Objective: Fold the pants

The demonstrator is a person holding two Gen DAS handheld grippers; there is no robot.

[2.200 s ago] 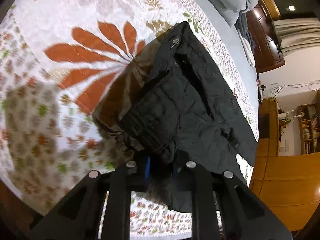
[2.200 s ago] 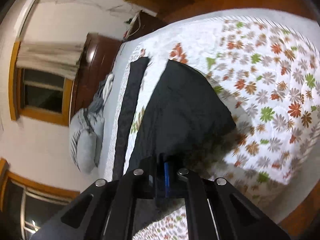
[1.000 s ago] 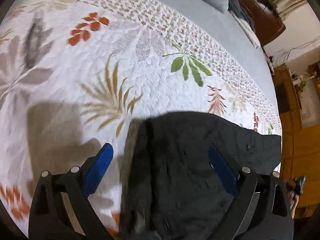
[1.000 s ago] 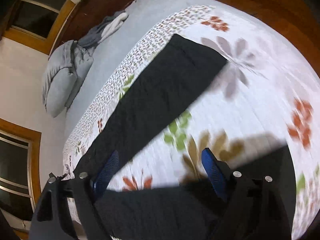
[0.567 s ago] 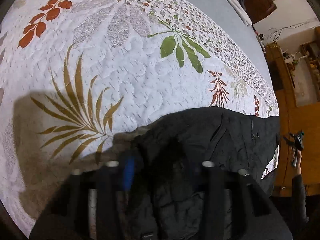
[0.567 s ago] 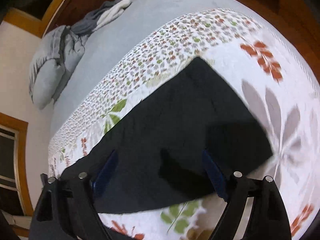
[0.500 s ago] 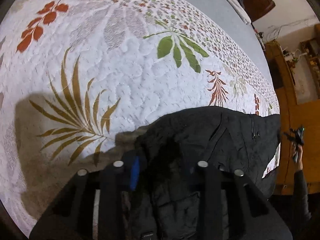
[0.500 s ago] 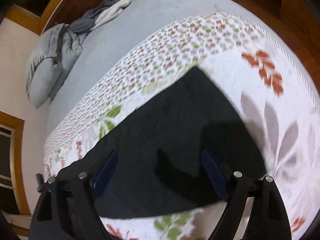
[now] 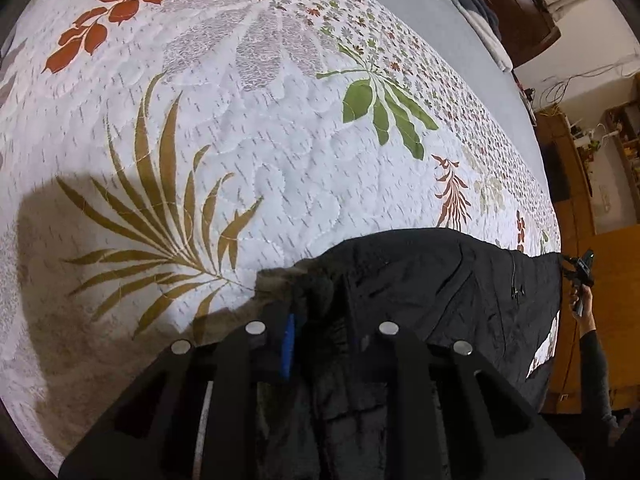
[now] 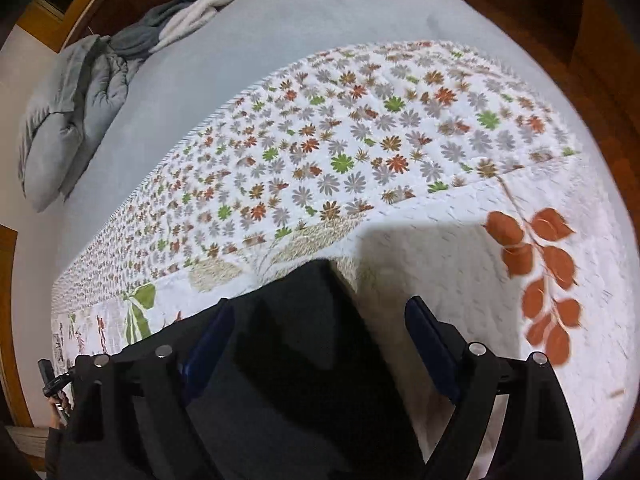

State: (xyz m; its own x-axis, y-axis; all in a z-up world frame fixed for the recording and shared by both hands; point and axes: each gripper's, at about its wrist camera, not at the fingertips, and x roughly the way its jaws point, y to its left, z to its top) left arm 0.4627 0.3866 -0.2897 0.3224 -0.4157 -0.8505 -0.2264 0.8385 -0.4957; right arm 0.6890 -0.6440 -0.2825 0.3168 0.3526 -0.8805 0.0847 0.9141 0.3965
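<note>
Left gripper (image 9: 316,332) just pressed together on a bunched corner of the pants (image 9: 440,280), cloth pinched between the pads; right gripper (image 10: 316,344) spread wide, straddling another corner of the pants (image 10: 304,360), not yet pinching. Pants lying dark and flat on the quilt (image 9: 260,140), near its front edge. Probably best done by lowering the right pads onto the edge, taking 1 layer only, then lifting both corners together. Pillow (image 10: 68,120) and grey clothes (image 10: 180,16) well apart at the far end. A hand (image 9: 580,304) with a device beside the bed, not in the way.
</note>
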